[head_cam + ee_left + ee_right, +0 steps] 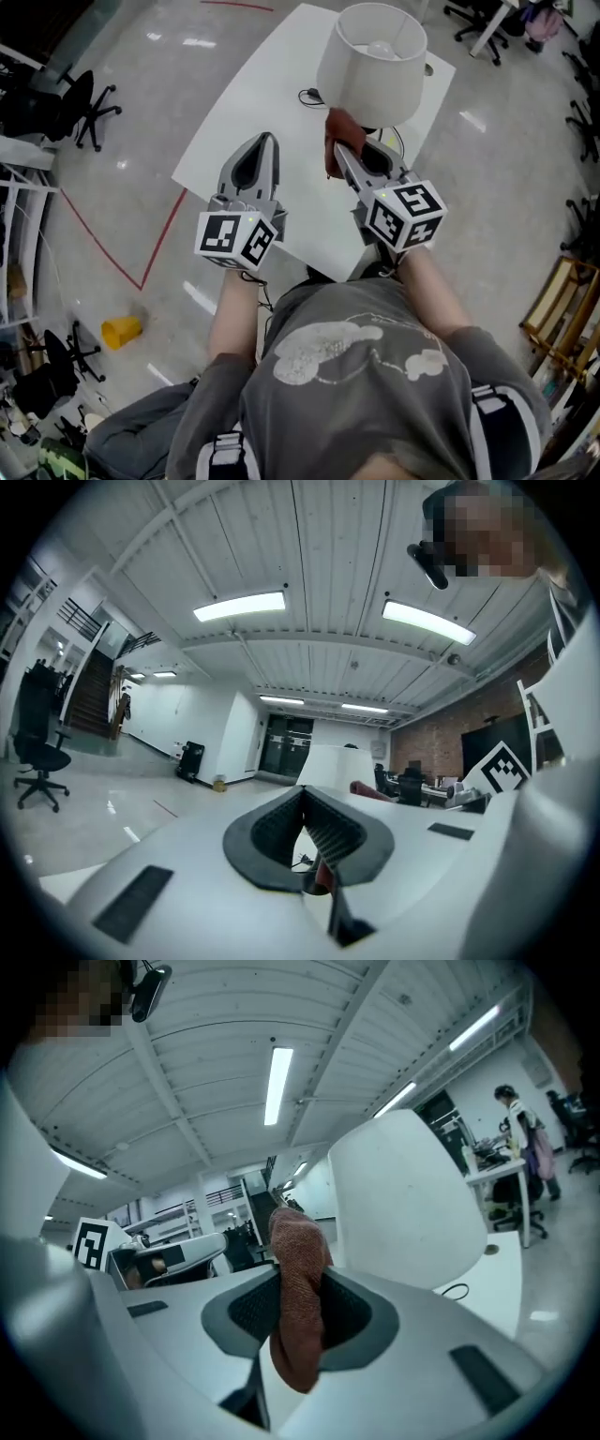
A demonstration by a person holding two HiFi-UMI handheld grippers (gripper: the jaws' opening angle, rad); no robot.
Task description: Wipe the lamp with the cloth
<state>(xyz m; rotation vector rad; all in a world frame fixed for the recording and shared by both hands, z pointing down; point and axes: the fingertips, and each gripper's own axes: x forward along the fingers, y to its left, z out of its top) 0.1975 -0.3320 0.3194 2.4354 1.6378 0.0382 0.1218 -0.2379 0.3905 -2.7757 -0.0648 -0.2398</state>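
Over white table (246,112), R gripper (339,152) jaws pinch rust-brown cloth (335,129), held just beside lamp (370,61) shade's near side; contact unclear. L gripper (269,142) jaws pressed together, empty. Cloth's in hand; wiping prob. barely begun, most of lamp left.

The head camera looked steeply down from high above the lamp (372,61). The camera on the left gripper (269,141) sat low and looked across at the lamp from a little way off. The camera on the right gripper (337,150) looked up at the lamp from close by, so all three views shared it.
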